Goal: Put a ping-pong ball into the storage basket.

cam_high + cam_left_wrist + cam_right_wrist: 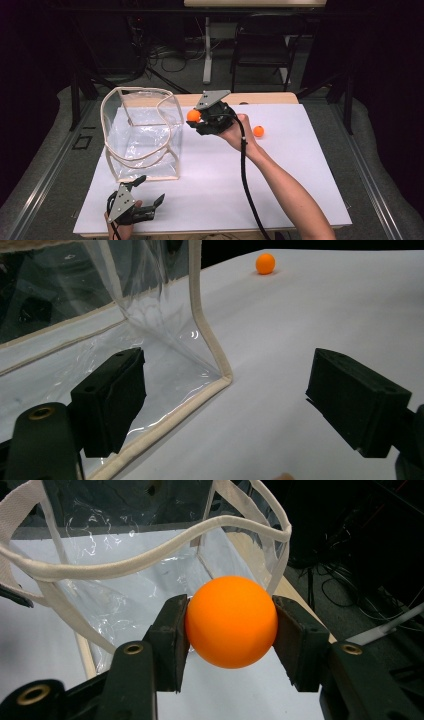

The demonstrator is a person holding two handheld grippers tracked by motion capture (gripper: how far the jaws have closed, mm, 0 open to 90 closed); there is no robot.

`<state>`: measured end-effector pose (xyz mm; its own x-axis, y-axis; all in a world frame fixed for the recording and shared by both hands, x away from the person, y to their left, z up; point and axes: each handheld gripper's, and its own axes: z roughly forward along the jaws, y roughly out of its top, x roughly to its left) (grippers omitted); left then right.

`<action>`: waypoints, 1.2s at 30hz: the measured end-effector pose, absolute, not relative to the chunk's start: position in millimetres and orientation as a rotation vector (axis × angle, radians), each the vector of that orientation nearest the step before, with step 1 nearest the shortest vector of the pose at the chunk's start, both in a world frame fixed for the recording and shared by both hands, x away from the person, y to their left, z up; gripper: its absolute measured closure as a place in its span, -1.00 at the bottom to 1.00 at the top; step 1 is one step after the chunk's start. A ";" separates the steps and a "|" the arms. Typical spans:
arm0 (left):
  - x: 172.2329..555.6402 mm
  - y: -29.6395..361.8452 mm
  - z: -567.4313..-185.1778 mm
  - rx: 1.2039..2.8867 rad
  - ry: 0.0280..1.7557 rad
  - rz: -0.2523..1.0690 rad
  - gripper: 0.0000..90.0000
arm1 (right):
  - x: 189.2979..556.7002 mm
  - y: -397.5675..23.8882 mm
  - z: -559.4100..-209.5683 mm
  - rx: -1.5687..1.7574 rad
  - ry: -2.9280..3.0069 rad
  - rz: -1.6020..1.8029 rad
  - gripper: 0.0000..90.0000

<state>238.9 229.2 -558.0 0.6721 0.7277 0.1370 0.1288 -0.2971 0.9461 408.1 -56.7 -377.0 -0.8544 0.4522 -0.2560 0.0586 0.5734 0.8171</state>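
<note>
An orange ball (231, 621) sits clamped between the black pads of my right gripper (192, 120), which is shut on it just right of the clear plastic bag (142, 132) and near its upper rim. The bag has cream fabric trim and handles (150, 555) and stands open on the white sheet. A second orange ball (258, 131) lies on the sheet to the right of that hand; the same ball (265, 263) appears far off in the left gripper view. My left gripper (150, 192) rests open near the front edge, its jaws wide apart beside the bag's front corner (225, 377), with nothing between them.
The white sheet (280, 190) covers the table, with grey padded borders around it. Beyond the far edge stand a dark chair (262, 47), a table leg and floor cables. A black cable (247, 185) trails from the right gripper along the forearm.
</note>
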 end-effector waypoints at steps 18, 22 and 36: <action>239.0 229.9 -558.2 1.794 0.689 0.693 -0.65 | 410.4 -44.3 -362.3 0.378 2.358 1.212 0.13; 238.8 229.7 -558.0 1.794 0.687 0.694 -0.65 | 411.0 -42.8 -360.0 0.374 2.356 1.213 0.13; 238.7 229.7 -558.2 1.798 0.683 0.693 -0.65 | 413.5 -35.9 -352.2 0.371 2.347 1.230 0.13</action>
